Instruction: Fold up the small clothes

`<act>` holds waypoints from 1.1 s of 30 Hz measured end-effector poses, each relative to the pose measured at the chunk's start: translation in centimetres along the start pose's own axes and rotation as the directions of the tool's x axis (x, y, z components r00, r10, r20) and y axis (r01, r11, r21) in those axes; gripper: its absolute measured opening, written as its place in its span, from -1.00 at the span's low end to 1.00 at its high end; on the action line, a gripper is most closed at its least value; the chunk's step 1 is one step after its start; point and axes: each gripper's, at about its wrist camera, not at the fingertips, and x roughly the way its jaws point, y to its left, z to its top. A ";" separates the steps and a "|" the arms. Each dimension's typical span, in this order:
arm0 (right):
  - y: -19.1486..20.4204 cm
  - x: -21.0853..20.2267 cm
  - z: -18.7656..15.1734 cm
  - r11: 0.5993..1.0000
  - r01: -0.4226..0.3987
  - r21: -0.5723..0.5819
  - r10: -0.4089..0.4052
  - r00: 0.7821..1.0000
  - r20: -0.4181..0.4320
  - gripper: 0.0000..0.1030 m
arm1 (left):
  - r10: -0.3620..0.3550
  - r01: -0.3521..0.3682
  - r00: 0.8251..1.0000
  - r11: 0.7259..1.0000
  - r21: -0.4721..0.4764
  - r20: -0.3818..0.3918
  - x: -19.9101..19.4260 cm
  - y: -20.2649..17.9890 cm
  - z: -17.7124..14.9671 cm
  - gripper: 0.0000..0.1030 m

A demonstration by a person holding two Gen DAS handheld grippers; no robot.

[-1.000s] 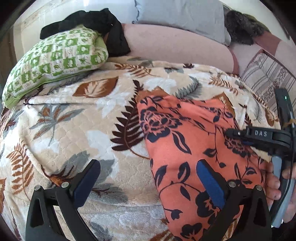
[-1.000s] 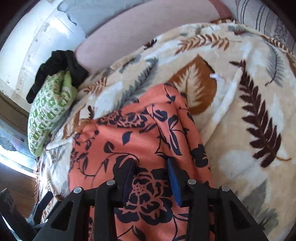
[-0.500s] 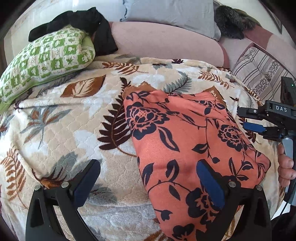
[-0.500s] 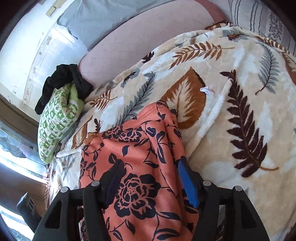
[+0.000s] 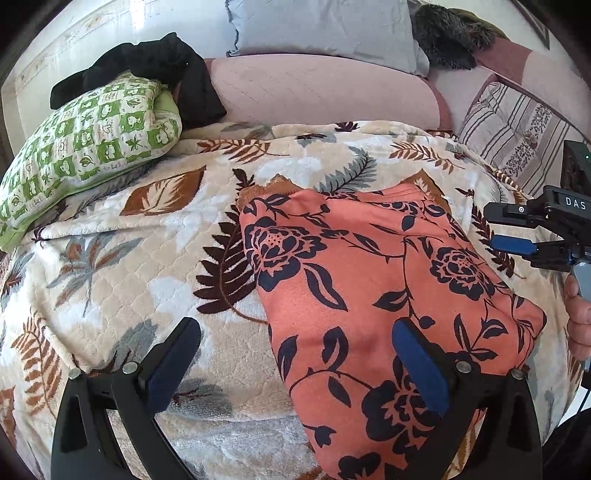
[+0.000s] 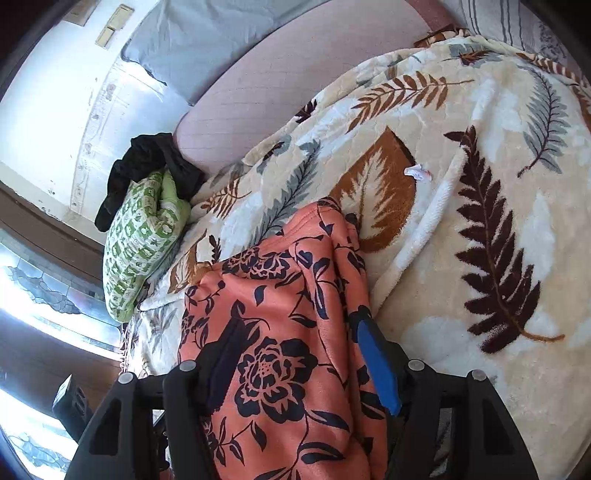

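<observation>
An orange garment with dark flower print (image 5: pixel 354 280) lies folded on a cream leaf-pattern blanket (image 5: pixel 122 266). My left gripper (image 5: pixel 295 358) is open and empty, hovering over the garment's near left edge. My right gripper (image 6: pixel 299 358) is open above the garment (image 6: pixel 280 314), touching nothing. The right gripper also shows at the right edge of the left wrist view (image 5: pixel 517 236), off the garment's right side.
A green-and-white checked pillow (image 5: pixel 85 147) with a black cloth (image 5: pixel 155 66) on it lies at the back left. A grey pillow (image 5: pixel 325 26) and a striped cushion (image 5: pixel 517 122) lie at the back. A small white scrap (image 6: pixel 417 171) lies on the blanket.
My right gripper has opened, let go of the garment and drawn back to the right. The garment now lies flat. The left gripper stayed open and pulled back a little.
</observation>
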 end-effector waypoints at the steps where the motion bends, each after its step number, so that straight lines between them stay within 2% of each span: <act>1: 0.1 -0.1 0.0 1.000 0.002 -0.008 -0.002 1.000 0.008 0.37 | 0.000 0.000 1.000 1.000 -0.007 -0.001 0.0 0.1 0.0 1.00; 22: -0.4 0.2 -0.1 0.999 0.027 -0.027 -0.028 1.000 -0.011 0.42 | -0.010 0.009 1.000 1.000 -0.017 -0.022 0.5 0.0 0.1 1.00; 33: -0.9 0.3 -1.0 0.995 -0.022 -0.097 0.019 0.999 -0.027 0.42 | -0.029 0.030 0.999 1.000 0.006 -0.039 1.3 -1.1 0.0 1.00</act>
